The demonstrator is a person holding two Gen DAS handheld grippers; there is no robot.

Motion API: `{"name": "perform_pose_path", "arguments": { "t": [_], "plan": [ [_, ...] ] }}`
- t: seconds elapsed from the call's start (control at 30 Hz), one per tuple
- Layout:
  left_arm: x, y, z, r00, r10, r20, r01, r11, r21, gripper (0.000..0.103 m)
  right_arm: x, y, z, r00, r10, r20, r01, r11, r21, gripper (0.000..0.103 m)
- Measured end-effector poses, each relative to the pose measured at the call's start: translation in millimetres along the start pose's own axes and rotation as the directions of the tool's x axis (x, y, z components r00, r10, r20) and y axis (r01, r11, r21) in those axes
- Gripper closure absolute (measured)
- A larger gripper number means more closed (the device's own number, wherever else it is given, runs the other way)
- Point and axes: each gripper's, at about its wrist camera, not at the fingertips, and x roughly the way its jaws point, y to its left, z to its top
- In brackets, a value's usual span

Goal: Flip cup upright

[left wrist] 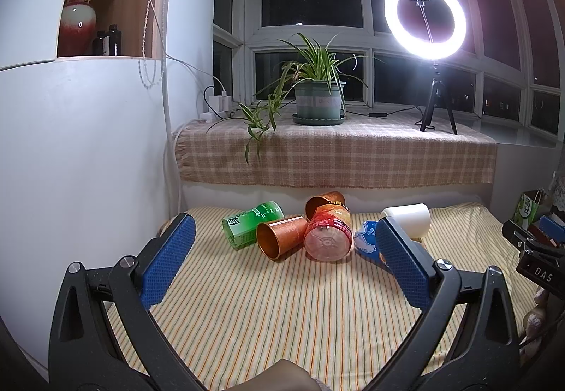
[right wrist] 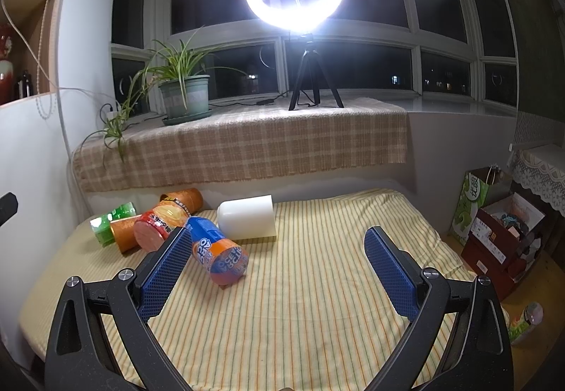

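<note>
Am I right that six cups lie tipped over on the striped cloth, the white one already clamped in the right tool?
Not clamped. The right wrist view shows the right tool open and empty, with the white cup lying untouched beyond it. Six cups do lie tipped on the striped cloth.

Open striped cloth point(right wrist: 300, 302) near both tools; toppled cups point(left wrist: 282, 235) clustered far-left, white cup point(right wrist: 247, 219) behind.
</note>
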Motion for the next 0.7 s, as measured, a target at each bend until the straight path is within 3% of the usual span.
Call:
{"name": "perform_pose_path", "arguments": {
  "t": [0.7],
  "plan": [
    [-0.4, -1.9, -0.7, 1.0, 0.0, -0.001, 0.0, 1.0, 0.0, 0.0, 8.8, 3.3, -4.6, 1.0, -0.002, -0.017, 0.002, 1.0, -0.009, 0.005]
  ]
}}
